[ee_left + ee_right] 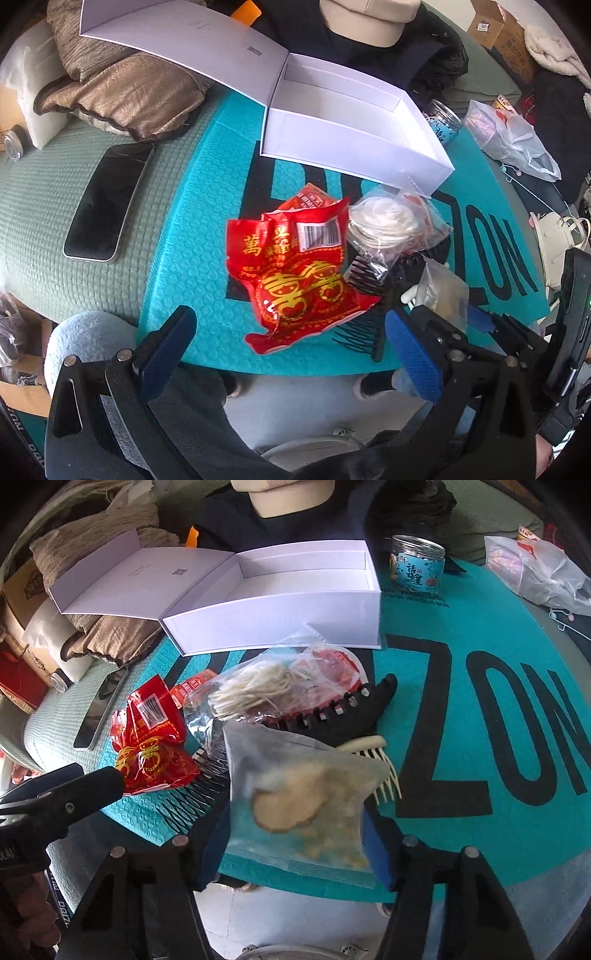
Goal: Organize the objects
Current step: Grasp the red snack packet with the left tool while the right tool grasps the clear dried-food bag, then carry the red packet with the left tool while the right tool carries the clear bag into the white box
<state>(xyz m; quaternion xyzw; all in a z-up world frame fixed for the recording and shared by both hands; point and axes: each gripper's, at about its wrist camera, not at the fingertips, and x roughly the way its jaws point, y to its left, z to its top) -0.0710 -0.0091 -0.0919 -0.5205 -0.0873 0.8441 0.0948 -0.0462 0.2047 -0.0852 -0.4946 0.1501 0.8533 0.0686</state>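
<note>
The right gripper (295,849) is clamping its jaws on a frosted pouch (299,794) of dried slices, holding it above the teal mat (461,738). The left gripper (291,354) is hovering with jaws apart and empty, just short of the red packet (295,269). Beyond these are lying a clear bag (266,690) of string and 3 combs, all waiting. Farther back, the white box (295,602) is standing open and empty, so sorting seems barely begun.
</note>
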